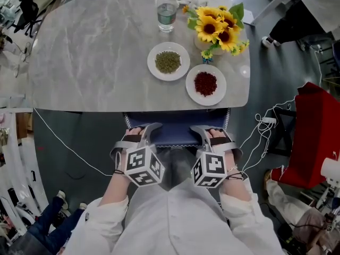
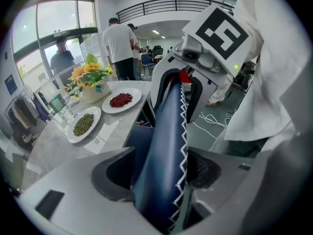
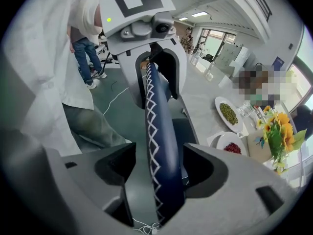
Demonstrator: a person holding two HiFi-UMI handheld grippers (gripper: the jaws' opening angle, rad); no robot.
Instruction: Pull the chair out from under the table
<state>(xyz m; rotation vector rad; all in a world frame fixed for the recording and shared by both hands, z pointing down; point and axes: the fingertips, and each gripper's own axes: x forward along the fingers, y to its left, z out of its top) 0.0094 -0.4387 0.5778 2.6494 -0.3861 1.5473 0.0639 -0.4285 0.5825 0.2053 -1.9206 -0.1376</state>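
A dark blue chair back (image 1: 176, 132) with white zigzag stitching stands at the near edge of the grey marble table (image 1: 95, 62); its seat is hidden beneath the tabletop. My left gripper (image 1: 144, 130) straddles the top edge of the back near its left end, and my right gripper (image 1: 210, 133) straddles it near the right end. In the left gripper view the chair back (image 2: 166, 141) runs between the wide jaws of the left gripper (image 2: 161, 177). The right gripper view shows the chair back (image 3: 159, 146) between the jaws of the right gripper (image 3: 161, 168), with a gap on each side.
On the table stand a plate of green beans (image 1: 168, 61), a plate of red beans (image 1: 205, 84), a vase of sunflowers (image 1: 219, 28) and a water bottle (image 1: 167, 9). White cables (image 1: 260, 137) lie on the floor at right by a red object (image 1: 319, 137). People stand nearby.
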